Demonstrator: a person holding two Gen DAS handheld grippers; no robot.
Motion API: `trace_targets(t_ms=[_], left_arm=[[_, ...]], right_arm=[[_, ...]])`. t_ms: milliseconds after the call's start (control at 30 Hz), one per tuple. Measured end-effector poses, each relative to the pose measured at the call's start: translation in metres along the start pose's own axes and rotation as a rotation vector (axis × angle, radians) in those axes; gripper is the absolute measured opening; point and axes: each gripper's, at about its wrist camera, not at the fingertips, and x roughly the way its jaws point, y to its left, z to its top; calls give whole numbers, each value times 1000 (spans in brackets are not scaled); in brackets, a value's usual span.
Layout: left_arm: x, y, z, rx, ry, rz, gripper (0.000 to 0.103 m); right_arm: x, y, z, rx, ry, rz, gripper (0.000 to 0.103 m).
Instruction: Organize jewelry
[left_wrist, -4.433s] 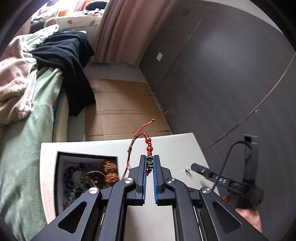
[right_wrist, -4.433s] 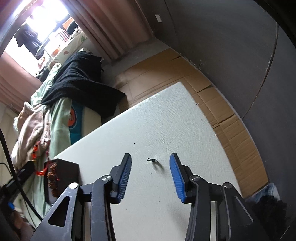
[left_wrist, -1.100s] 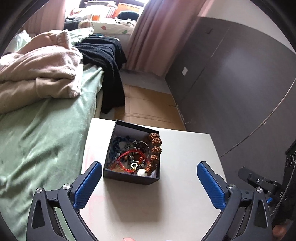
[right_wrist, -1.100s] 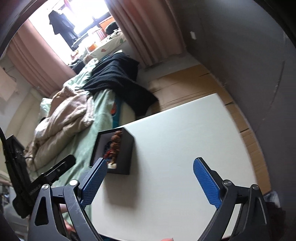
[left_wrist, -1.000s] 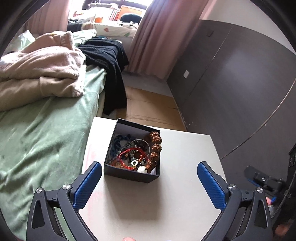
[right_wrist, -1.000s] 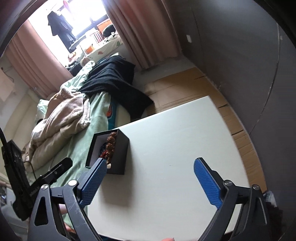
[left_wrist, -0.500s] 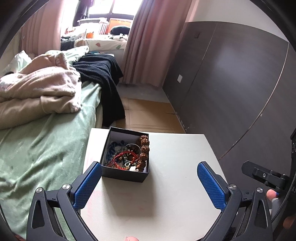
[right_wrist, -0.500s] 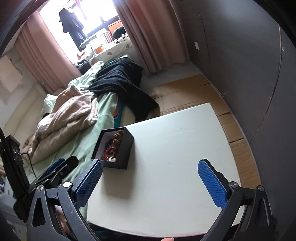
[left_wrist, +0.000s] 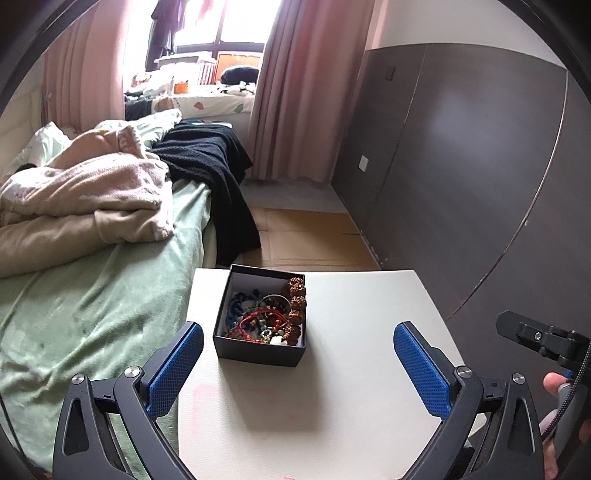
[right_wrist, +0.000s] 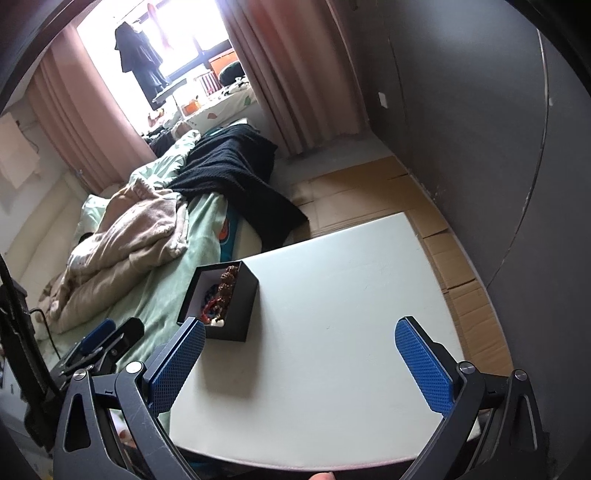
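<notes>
- the left gripper, black with blue ribbed pads, has its jaws spread wide and carries nothing; it hangs above the white rectangular table.
- the right gripper, same build, is likewise spread wide with nothing between its pads, over the table's near edge.
- the small black open-topped box sits toward the table's left side, holding a tangle of jewelry: red cord bracelet, knobbly brown beads.
- beside the table lies a bed with a green sheet.
</notes>
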Motion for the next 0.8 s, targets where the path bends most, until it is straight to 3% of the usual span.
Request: trace_targets(t_ms=[800], left_arm=[[-4, -1, -1, 10, -14, 10, 102]], right_arm=[[1, 10, -2, -27, 16, -11, 103]])
